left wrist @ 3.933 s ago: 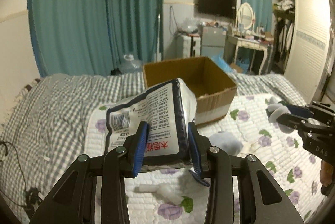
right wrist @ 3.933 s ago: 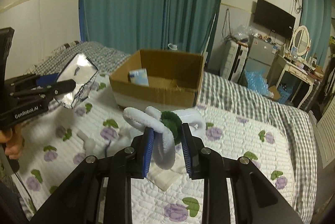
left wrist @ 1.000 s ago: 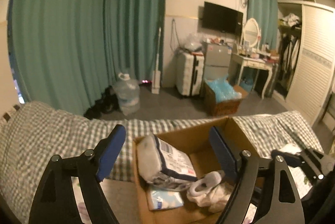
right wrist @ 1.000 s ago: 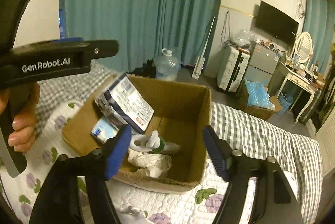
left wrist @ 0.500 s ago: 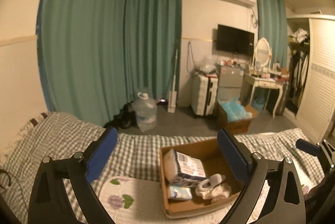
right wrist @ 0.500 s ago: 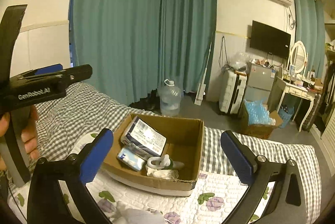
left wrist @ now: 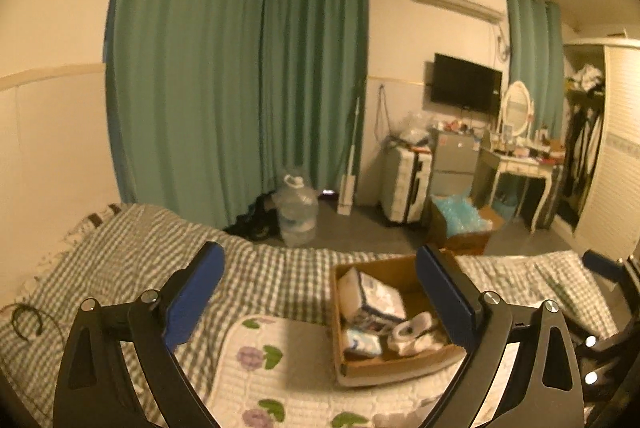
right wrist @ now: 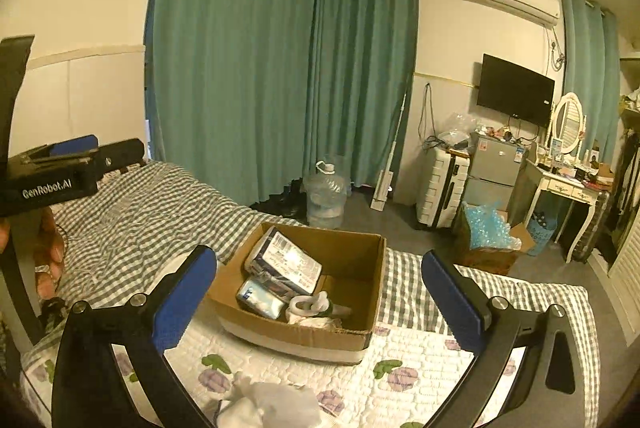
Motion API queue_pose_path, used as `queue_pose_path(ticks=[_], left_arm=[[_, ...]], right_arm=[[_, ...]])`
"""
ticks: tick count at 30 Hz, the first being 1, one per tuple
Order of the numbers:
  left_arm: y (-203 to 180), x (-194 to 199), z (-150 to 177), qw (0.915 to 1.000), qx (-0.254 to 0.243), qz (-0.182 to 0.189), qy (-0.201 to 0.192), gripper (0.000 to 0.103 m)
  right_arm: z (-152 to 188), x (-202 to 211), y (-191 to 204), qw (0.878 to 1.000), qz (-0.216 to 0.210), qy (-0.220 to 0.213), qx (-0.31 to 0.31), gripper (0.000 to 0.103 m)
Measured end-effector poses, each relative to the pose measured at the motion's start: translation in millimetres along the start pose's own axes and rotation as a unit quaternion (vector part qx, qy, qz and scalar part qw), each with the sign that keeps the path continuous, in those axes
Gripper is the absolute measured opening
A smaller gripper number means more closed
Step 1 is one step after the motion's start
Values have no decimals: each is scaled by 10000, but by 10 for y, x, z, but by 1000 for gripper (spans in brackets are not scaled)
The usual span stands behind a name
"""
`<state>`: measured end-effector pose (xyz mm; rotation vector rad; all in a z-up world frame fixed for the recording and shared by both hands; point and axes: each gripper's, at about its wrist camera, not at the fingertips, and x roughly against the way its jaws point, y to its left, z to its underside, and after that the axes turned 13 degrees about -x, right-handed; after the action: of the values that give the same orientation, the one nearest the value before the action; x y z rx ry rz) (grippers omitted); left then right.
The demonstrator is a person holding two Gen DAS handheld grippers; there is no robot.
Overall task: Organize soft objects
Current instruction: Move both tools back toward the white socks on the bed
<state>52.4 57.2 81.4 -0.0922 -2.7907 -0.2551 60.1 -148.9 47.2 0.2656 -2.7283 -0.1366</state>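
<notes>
1. right wrist view: the right tool [right wrist: 318, 298] hovers with its pads wide apart and empty, above the cardboard box [right wrist: 304, 338] on the bed [right wrist: 132, 212].
2. left tool [left wrist: 320, 292] is likewise spread wide and holds nothing.
3. white soft bundle [right wrist: 272, 408] lies on the near quilt, just in front of the box.
4. it looks light, limp and crushable; i judge a pinch across its bunched middle holds best, since loose edges would slip.
</notes>
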Motion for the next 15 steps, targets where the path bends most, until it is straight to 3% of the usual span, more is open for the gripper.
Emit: queue_pose_path(ticks=[5,15], left_arm=[[-9,85,148,10000,-7,-84,35,98],[-92,28,513,9987,-115,-115,484,98]], right_arm=[[102,36,-19,9999,-96,16,-108,103],[311,-34,-50,9995,-8,245,-177,103]])
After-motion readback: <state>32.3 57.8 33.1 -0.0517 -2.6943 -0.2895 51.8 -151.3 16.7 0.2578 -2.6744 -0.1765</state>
